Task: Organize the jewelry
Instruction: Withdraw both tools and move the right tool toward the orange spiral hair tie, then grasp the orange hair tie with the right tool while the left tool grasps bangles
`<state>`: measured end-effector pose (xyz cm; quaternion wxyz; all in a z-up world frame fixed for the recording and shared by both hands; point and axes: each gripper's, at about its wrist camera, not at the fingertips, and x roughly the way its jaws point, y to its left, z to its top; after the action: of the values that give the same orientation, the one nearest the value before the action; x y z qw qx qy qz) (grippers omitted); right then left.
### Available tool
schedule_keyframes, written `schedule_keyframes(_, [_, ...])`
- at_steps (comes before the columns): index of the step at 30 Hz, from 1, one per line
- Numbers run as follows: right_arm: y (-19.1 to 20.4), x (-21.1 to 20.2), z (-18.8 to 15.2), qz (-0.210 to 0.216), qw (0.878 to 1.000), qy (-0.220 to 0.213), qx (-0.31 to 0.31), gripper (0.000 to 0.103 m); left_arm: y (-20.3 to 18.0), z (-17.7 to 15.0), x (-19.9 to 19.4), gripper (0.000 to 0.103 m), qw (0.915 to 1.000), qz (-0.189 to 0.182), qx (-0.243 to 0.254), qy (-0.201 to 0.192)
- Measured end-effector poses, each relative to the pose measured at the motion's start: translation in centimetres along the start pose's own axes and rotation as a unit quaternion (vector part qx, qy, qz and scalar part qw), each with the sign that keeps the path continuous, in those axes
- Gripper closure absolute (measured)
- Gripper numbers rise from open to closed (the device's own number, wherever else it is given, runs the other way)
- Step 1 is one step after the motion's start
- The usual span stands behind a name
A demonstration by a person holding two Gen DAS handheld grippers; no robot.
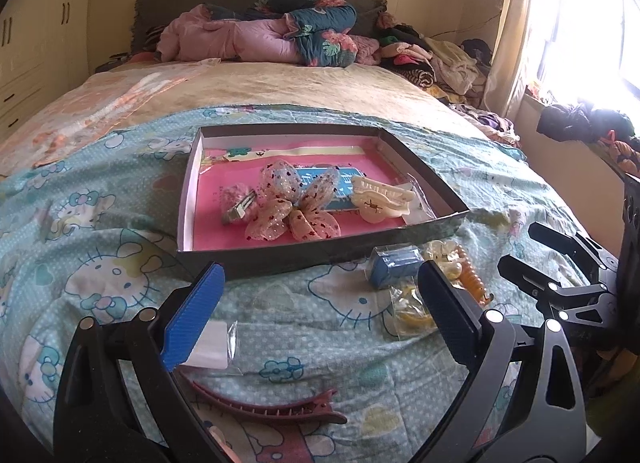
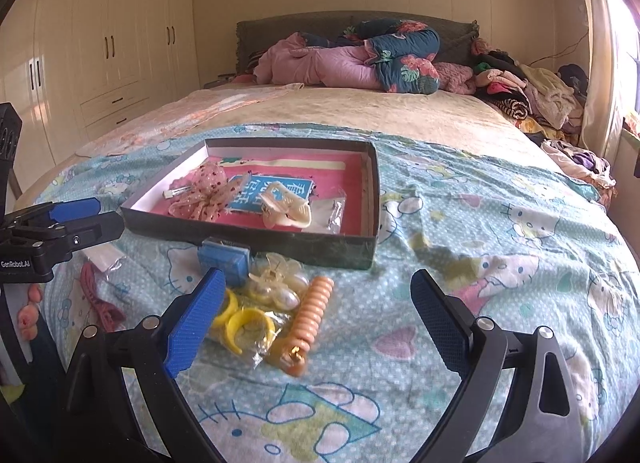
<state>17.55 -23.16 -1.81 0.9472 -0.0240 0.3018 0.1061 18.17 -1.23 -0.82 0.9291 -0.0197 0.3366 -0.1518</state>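
Left wrist view: we see left claw [image 1: 320, 315] wide, empty; box [image 1: 256, 255] on bed holds bow [image 1: 294, 203], cream clip [image 1: 380, 199].

Right wrist view: we see right claw [image 2: 316, 323] wide, empty; yellow rings [image 2: 244, 327] bagged, partly hidden behind finger.

One box [image 1: 316, 255] held one bow [image 1: 292, 203], one cream claw clip [image 1: 380, 199]; outside lay two yellow rings [image 2: 244, 327], one maroon clip [image 1: 272, 407].

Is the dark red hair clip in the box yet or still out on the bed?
Out. The dark red clip lies on the sheet, nearer the camera than the box, below the open left tongs.
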Motion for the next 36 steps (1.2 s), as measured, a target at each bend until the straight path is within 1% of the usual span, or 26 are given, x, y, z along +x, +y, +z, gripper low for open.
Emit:
schedule_keyframes(13, [-0.7, 0.4, -2.5, 0.008, 1.0, 0.026, 0.0, 0.012, -2.4, -2.3, 0.1, 0.014, 0.9992, -0.01, 0.032, 0.024])
schedule_keyframes(18, [-1.3, 1.4, -2.9, 0.014, 0.999, 0.039, 0.007, 0.02, -3.8, -2.7, 1.3, 0.014, 0.9976, -0.015, 0.052, 0.041])
schedule_keyframes(23, [-1.8, 2.7, -3.2, 0.021, 0.998, 0.054, 0.011, 0.031, -4.9, -3.1, 2.2, 0.014, 0.9958, -0.018, 0.07, 0.056])
schedule_keyframes(27, [-1.8, 3.7, -3.2, 0.036, 0.997, 0.061, 0.01, 0.035, -5.4, -3.3, 3.1, 0.014, 0.9945, -0.016, 0.076, 0.07])
schedule_keyframes(30, [-1.5, 4.2, -3.2, 0.043, 0.997, 0.063, 0.001, 0.044, -5.9, -3.3, 3.7, 0.014, 0.9938, -0.016, 0.079, 0.077])
schedule_keyframes(36, [-1.8, 4.6, -3.2, 0.048, 0.997, 0.067, 0.002, 0.069, -6.8, -2.8, 5.3, 0.014, 0.9922, -0.026, 0.074, 0.097])
